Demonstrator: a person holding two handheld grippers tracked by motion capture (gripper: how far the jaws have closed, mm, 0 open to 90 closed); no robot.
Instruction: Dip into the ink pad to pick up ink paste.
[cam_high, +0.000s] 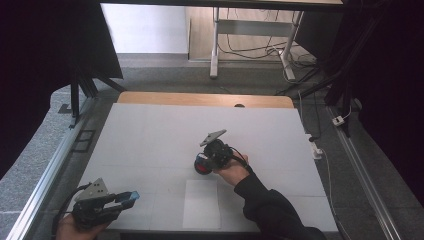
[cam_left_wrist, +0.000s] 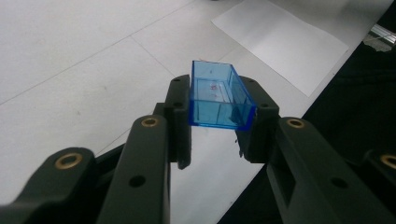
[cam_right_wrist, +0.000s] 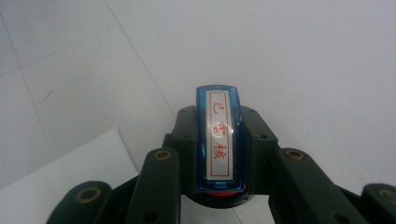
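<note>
My left gripper (cam_high: 126, 199) is at the table's near left corner, shut on a clear blue plastic cap (cam_left_wrist: 220, 95), an open-topped rectangular box with red ink smears inside. It also shows as the blue cap (cam_high: 131, 196) in the high view. My right gripper (cam_high: 202, 163) is over the table's middle, shut on a blue stamp (cam_right_wrist: 219, 136) with a white label bearing red characters. The stamp's red part (cam_high: 201, 169) sticks out below the jaws. Both pairs of jaws press on the sides of what they hold.
A white sheet of paper (cam_high: 202, 204) lies near the front edge between the two hands. The white tabletop (cam_high: 165, 135) has a wooden strip (cam_high: 200, 99) at its far edge. Metal rails run along both sides, with cables on the floor at right.
</note>
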